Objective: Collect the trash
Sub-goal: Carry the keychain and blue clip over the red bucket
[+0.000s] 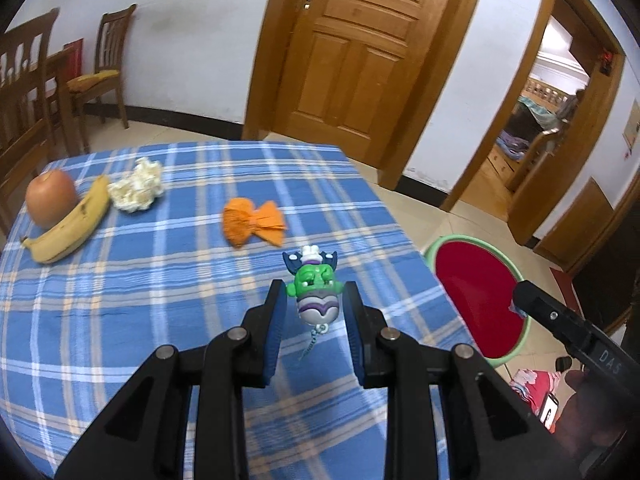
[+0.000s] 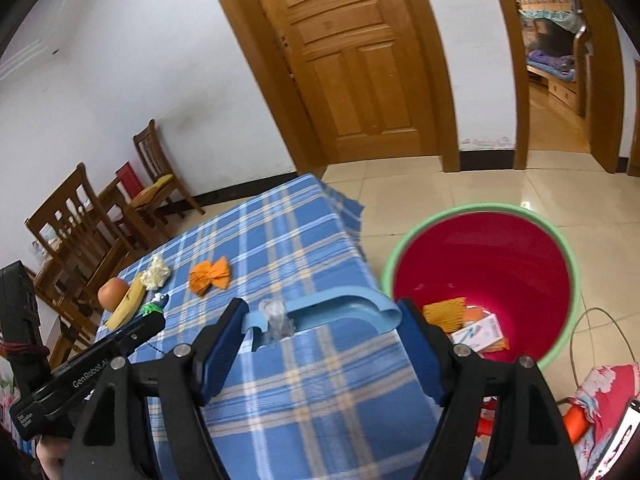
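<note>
My left gripper is shut on a small green toy figure. It hangs above the blue plaid tablecloth, its chain dangling. In the right wrist view my right gripper is shut on a curved light blue plastic piece that carries a crumpled clear wrapper, near the table's right edge. An orange crumpled paper and a white crumpled paper lie on the cloth. The red bin with a green rim stands on the floor, holding orange and white scraps.
A banana and an apple lie at the table's far left. Wooden chairs stand by the wall behind. A floral red cloth and a wire loop lie on the tiled floor right of the bin.
</note>
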